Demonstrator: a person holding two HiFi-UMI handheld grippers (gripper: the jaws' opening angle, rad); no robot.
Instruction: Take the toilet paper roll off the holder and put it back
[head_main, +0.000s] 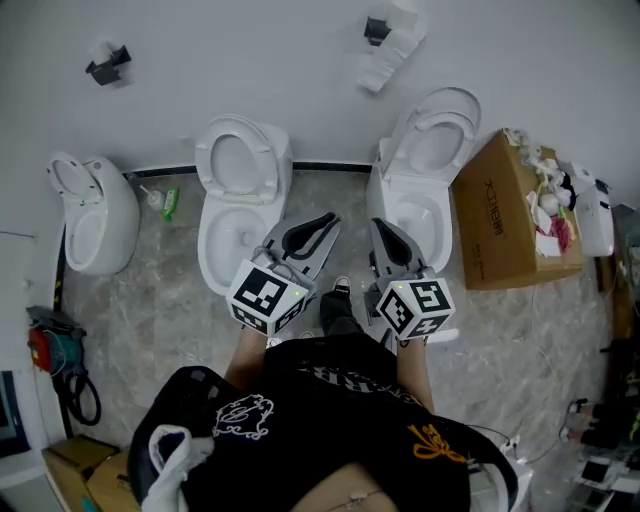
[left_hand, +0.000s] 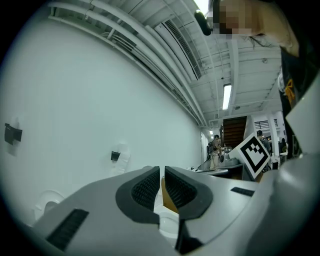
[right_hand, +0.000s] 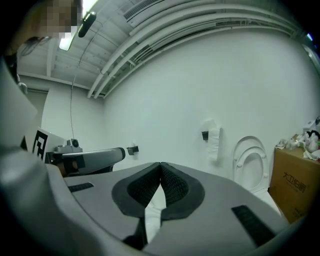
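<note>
A: Where is the toilet paper roll (head_main: 392, 48)?

B: On its holder (head_main: 376, 30), a small dark bracket fixed high on the white wall (head_main: 250, 70), toward the wall's right side and above the right toilet (head_main: 425, 170). A loose tail of paper hangs from it down the wall.

A: Is either gripper close to it?

B: No. Both are well apart from it, held low and side by side in front of the person (head_main: 330, 420), over the floor (head_main: 150, 290). The left gripper (head_main: 328, 220) points toward the middle toilet (head_main: 240, 190), and the right gripper (head_main: 381, 226) toward the right toilet.

A: And the jaws?

B: The right gripper is clenched. Its black ribbed pads (right_hand: 172, 185) meet at the tips with nothing caught between them. The left gripper's pads (left_hand: 147, 187) are all but together, with only a thin slit between them and nothing in it.

A: What else does the wall carry?

B: 1 more dark bracket, the second holder (head_main: 108, 65), toward the wall's left side above the left toilet (head_main: 90, 215).

A: And the floor?

B: The 3 toilets stand along its far edge against the wall, lids raised. A green bottle (head_main: 170, 203) sits at that same edge between the left and middle toilets. A brown cardboard box (head_main: 500, 220) stands just beside the right toilet, on its right, its open top stuffed with crumpled scraps.
</note>
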